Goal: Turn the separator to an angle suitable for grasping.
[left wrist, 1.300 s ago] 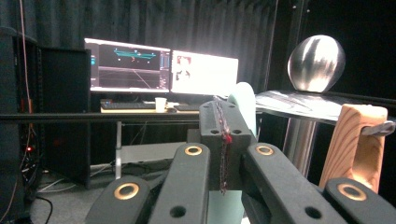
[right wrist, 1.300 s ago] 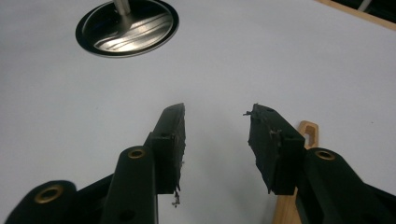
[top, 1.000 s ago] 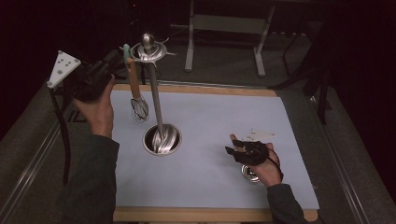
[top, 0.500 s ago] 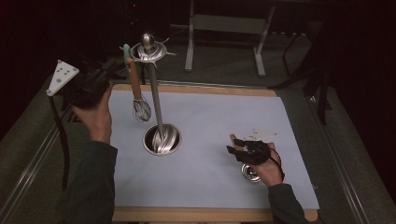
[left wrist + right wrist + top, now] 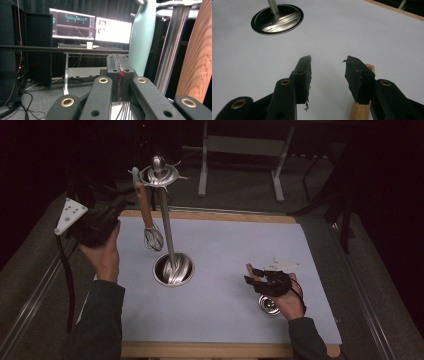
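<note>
The whisk (image 5: 151, 231) hangs by its pale green loop from the top disc of the steel stand (image 5: 166, 227), its wooden handle sloping down and its wire head hanging above the worktop (image 5: 225, 245) beside the stand's pole. No brand, label or readable writing shows on it or on the stand. The left gripper (image 5: 116, 207) reaches toward the upper handle; its fingers (image 5: 119, 72) are pressed together with nothing between them, and the handle and green loop stand just to their right, close but outside them. The right gripper (image 5: 254, 274) rests low on the worktop, fingers (image 5: 303, 67) standing wide and bare. A second wooden handle (image 5: 362, 105) lies under its right finger, ending in a small steel bowl (image 5: 269, 304).
</note>
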The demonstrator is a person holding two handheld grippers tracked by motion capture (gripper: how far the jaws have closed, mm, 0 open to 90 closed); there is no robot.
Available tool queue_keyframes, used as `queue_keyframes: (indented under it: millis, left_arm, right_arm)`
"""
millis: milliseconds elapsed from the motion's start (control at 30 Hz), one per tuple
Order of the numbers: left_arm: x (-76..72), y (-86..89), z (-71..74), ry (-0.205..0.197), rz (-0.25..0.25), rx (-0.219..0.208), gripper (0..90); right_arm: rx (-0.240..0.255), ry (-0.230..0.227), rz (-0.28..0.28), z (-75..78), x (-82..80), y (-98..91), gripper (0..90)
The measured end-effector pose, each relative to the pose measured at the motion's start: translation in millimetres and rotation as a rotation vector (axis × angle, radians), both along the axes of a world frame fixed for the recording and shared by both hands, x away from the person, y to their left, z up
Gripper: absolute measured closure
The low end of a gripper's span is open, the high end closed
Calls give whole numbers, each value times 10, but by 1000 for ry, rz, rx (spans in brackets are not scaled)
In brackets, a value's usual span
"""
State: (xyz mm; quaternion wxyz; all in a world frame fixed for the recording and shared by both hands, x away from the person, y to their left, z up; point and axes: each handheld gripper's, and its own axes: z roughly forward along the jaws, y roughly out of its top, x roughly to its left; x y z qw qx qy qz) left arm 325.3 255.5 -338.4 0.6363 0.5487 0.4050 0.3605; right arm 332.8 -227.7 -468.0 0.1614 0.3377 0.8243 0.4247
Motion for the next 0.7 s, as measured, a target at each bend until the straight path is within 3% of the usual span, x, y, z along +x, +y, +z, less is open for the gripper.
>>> queue_keyframes:
  millis: [267,700]
  left_arm:
    - [-56,-81,-261,32,11,41,885]
    - [-97,-172,-848,136,15,46,867]
  right_arm:
    - [3,1,-7,-4,-6,-34,551]
    - [10,9,-27,-9,5,-101,537]
